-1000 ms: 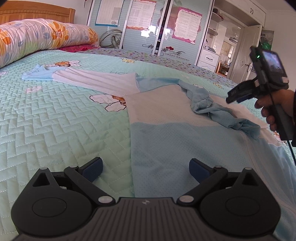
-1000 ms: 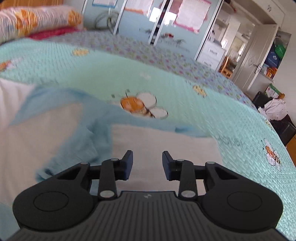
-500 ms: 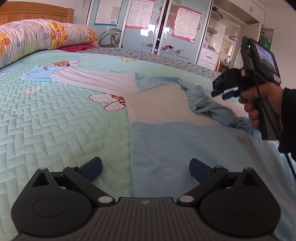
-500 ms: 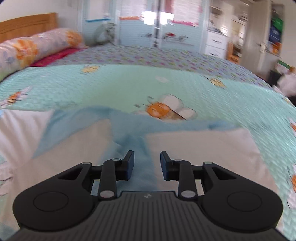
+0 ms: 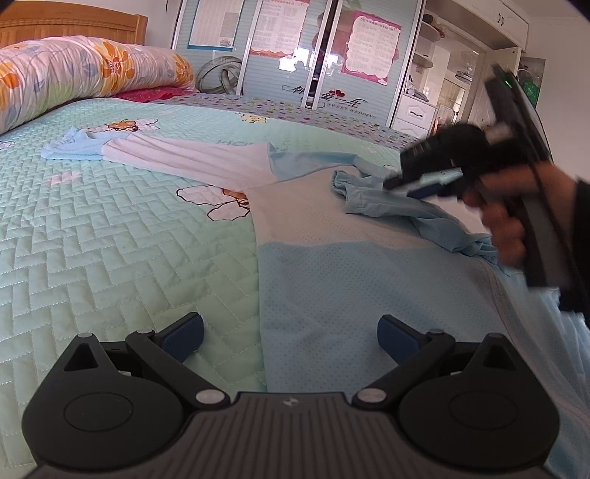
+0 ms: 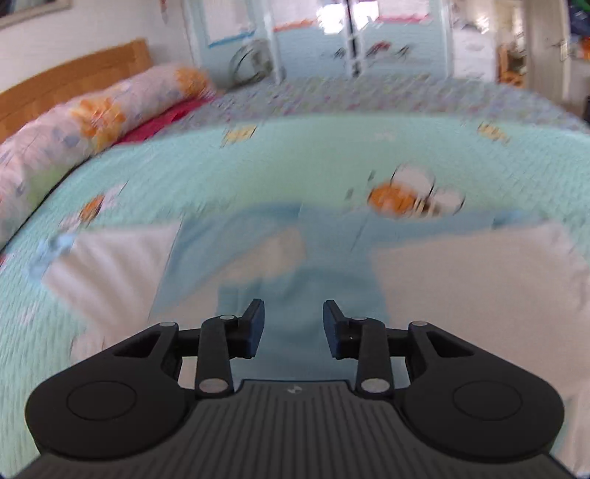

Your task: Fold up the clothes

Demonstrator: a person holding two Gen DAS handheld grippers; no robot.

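A light-blue and white long-sleeved garment (image 5: 332, 265) lies spread on the bed, one sleeve (image 5: 177, 156) stretched to the far left. Its blue hood or collar (image 5: 372, 199) lies crumpled on the chest. My left gripper (image 5: 289, 333) is open and empty, low over the garment's near left hem. My right gripper (image 6: 293, 324) is open and empty, just above the blue crumpled part (image 6: 295, 280); it also shows in the left wrist view (image 5: 427, 182), held by a hand over that crumple. The right wrist view is motion-blurred.
The bed has a mint quilted cover (image 5: 110, 239) with bee prints. A rolled floral duvet (image 5: 73, 73) and wooden headboard (image 5: 73, 29) lie at far left. Wardrobe doors (image 5: 295, 48) and a doorway stand behind the bed.
My right gripper has swung left and down toward the crumpled blue part, and its jaws have opened slightly wider. My left gripper has stayed still and open.
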